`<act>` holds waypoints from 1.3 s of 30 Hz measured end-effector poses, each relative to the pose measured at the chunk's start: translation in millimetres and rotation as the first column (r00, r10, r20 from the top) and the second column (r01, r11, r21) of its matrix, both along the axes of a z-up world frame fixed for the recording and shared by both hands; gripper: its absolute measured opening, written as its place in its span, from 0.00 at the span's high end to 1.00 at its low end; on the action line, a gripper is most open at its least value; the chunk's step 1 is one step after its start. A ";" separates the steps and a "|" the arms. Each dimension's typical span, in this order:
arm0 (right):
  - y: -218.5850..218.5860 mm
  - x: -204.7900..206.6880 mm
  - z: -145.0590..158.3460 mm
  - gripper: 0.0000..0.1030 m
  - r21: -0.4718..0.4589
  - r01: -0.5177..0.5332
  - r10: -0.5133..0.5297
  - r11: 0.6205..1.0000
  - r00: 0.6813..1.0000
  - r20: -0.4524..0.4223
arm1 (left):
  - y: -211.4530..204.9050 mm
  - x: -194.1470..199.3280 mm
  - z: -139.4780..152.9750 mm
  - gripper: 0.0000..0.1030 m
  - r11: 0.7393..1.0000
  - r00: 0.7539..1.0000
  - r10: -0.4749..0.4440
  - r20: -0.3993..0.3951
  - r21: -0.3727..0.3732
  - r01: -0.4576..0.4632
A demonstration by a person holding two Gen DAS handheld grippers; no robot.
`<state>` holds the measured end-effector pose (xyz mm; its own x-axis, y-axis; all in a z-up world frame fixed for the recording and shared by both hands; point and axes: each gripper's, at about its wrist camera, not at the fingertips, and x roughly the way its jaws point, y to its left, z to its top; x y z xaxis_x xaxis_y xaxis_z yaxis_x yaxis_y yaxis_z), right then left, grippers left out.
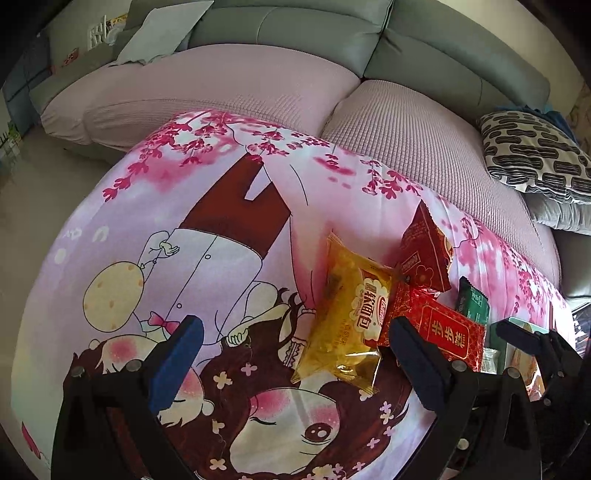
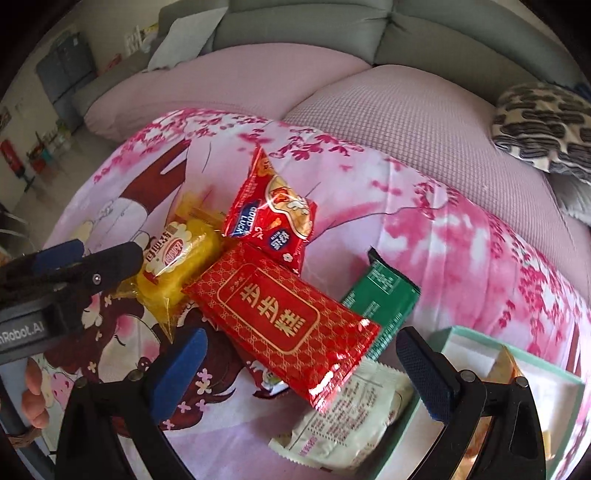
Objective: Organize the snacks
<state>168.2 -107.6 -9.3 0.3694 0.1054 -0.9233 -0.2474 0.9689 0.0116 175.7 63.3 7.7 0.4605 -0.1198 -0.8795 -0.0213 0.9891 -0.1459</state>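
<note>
The large red packet (image 2: 284, 325) bore gold characters "步步糕", the small red packet (image 2: 275, 214) behind it read "GOOD LUCK", the yellow bread packet (image 1: 347, 314) showed "软面包" in red, and the left gripper's grey body (image 2: 22, 332) carried the partial lettering "nRobot.AI".

Grey-green sofa (image 1: 295, 26), pink seat covers (image 1: 229, 81), patterned cushion (image 1: 535, 155), pale floor (image 1: 33, 177).

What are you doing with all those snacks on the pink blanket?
A person holds a gripper in each hand, sorting snack packets. Both the left gripper and right gripper are open and empty. The yellow bread packet, two red packets, a green one and a white one lie beside the mint-green box.
</note>
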 end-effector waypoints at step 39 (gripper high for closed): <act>-4.5 -28.6 -0.6 0.44 0.098 0.057 -0.055 0.994 0.998 -0.025 | -13.8 6.3 -26.4 0.03 0.998 0.997 -0.020 -0.071 -0.057 0.016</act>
<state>139.6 -112.1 -9.9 0.3569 0.1763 -0.9173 -0.1912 0.9750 0.1130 182.0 49.5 -18.8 0.3941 -0.1773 -0.9018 -0.0164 0.9797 -0.1998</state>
